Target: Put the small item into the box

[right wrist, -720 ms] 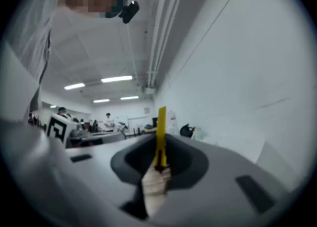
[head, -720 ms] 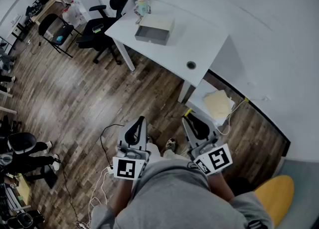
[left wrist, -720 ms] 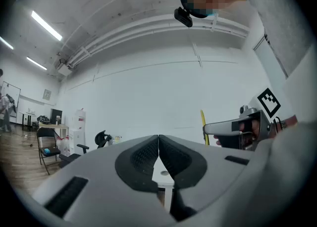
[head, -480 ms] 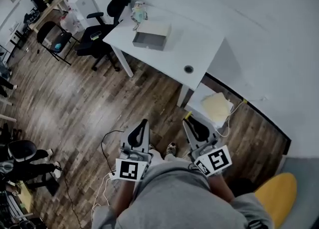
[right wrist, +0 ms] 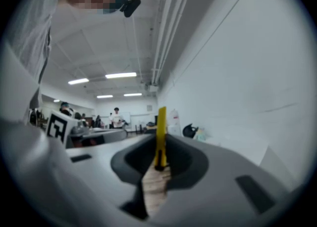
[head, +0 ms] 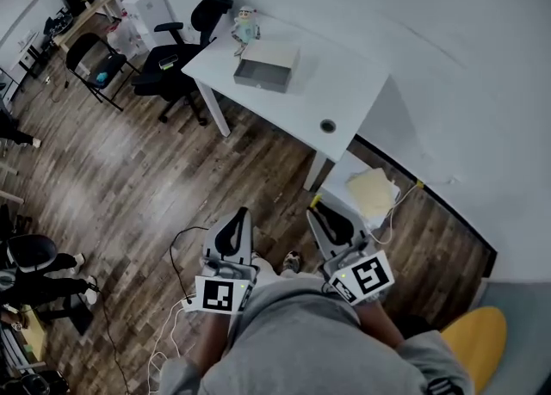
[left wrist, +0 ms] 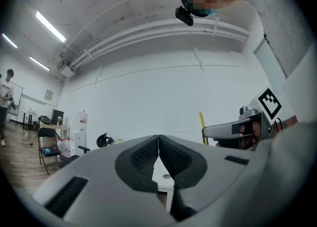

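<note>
Thin yellow strip [right wrist: 161, 137], the small item, is clamped between the dark pads of my right gripper [right wrist: 159, 159]. Its long axis stands straight up out of the jaws, well past their tips. My left gripper [left wrist: 158, 144] has its jaws pressed together with nothing between them.

The grey-walled, cream-topped rectangular box [head: 268, 66] sits on the white table [head: 344, 83]. It is ahead of me and well apart from both grippers, and a shade toward the left gripper's side, though the right one carries the strip. So I judge the coming move to be a long carry forward and slightly leftward over the wooden floor [head: 129, 169] before any lowering.

Only the head view shows the box, with a small pale toy figure [head: 246, 21] just beyond it. Of the strip it gives no more than a yellow tip. The right gripper view proves the grip, but I cannot find the box in it. The left gripper view catches the table edge through the gap under its pads, and the right gripper with its strip off to one side.
</note>
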A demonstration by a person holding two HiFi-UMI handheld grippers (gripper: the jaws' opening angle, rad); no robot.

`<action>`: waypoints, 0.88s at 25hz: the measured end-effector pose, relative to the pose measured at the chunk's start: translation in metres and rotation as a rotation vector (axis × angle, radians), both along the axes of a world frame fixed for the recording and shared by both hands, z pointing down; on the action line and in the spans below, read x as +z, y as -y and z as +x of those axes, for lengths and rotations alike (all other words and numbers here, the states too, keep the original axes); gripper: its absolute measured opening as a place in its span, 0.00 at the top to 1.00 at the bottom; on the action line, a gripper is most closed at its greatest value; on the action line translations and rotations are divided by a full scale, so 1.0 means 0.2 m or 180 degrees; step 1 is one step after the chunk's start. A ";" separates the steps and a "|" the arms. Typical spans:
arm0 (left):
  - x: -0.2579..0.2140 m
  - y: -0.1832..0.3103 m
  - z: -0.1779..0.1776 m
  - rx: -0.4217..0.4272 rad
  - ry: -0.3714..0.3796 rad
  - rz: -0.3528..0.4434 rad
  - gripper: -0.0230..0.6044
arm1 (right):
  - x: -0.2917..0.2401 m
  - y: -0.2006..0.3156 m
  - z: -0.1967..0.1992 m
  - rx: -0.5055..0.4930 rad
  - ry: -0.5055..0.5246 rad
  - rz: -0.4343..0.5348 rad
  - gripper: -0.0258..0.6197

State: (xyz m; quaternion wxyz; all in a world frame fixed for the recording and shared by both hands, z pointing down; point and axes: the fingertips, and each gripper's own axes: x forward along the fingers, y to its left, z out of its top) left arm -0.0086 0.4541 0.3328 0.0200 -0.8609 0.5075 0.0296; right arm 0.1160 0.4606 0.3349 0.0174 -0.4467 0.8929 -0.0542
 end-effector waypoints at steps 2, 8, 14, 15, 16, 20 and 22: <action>0.00 -0.01 -0.03 -0.0055 0.0010 0.0022 0.91 | 0.00 0.01 -0.02 -0.0058 -0.0018 0.0007 0.83; 0.05 -0.06 -0.05 -0.0154 -0.0009 -0.0091 0.91 | 0.03 0.02 -0.06 -0.0158 0.0059 -0.0058 0.83; 0.07 0.01 -0.11 -0.0202 -0.0037 -0.0093 0.91 | 0.05 0.08 -0.13 -0.0221 -0.0020 -0.0063 0.83; 0.07 0.03 -0.11 -0.0192 -0.0040 -0.0087 0.91 | 0.05 0.09 -0.14 -0.0224 -0.0026 -0.0062 0.83; 0.07 0.05 -0.12 -0.0173 -0.0038 -0.0079 0.91 | 0.05 0.11 -0.15 -0.0221 -0.0031 -0.0064 0.83; 0.05 0.15 -0.13 -0.0090 -0.0035 -0.0036 0.91 | 0.06 0.21 -0.19 -0.0157 -0.0042 -0.0099 0.83; 0.05 0.20 -0.15 -0.0072 -0.0029 -0.0044 0.91 | 0.07 0.26 -0.20 -0.0129 -0.0049 -0.0117 0.83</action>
